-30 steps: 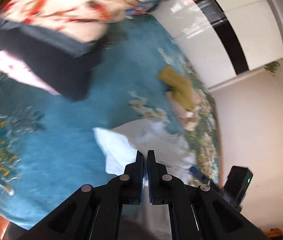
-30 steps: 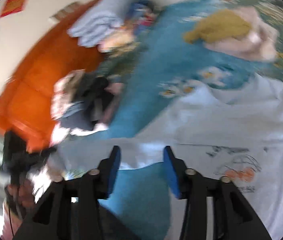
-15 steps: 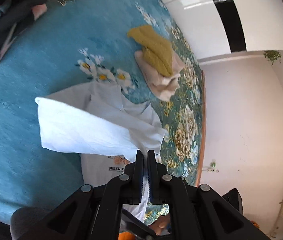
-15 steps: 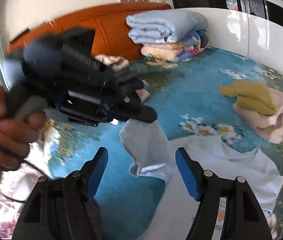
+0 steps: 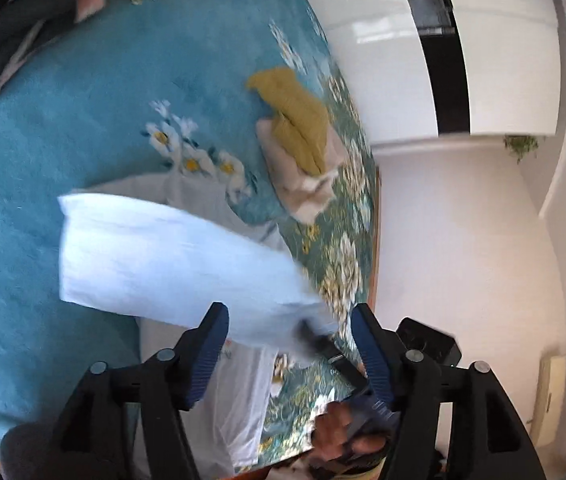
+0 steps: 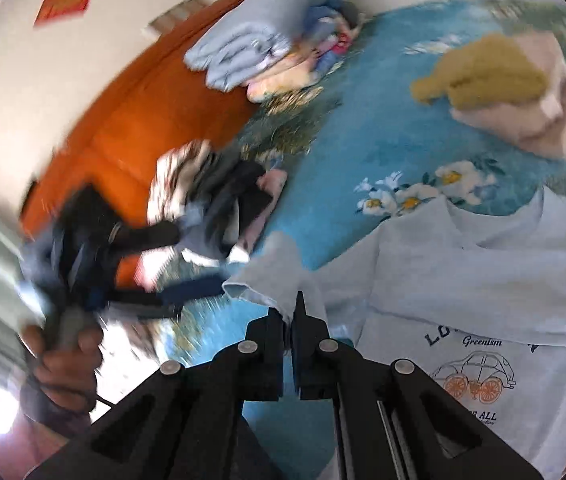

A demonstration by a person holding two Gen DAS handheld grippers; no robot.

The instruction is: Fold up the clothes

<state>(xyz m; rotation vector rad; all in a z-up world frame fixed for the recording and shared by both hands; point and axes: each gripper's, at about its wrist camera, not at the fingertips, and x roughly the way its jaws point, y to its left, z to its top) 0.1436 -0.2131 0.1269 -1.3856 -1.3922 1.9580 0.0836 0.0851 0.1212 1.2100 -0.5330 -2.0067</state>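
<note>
From the left wrist, the left gripper (image 5: pixel 289 344) stands wide apart, holding nothing, above a soft white T-shirt (image 5: pixel 155 256) whose lifted sleeve spans the plush teal floral blanket (image 5: pixel 63 120); a ribbed mustard knit (image 5: pixel 303 124) tops folded beige cloth nearby. From the right wrist, the right gripper (image 6: pixel 292 312) pinches the sleeve's hemmed edge tight, with the printed T-shirt lying flat on the blanket beside it.

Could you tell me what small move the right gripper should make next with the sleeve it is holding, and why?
Probably carry the sleeve inward and lay it across the printed chest of the shirt. The right gripper is shut on the sleeve edge, lifted off the blanket, and the left gripper is open, holding nothing.
</note>
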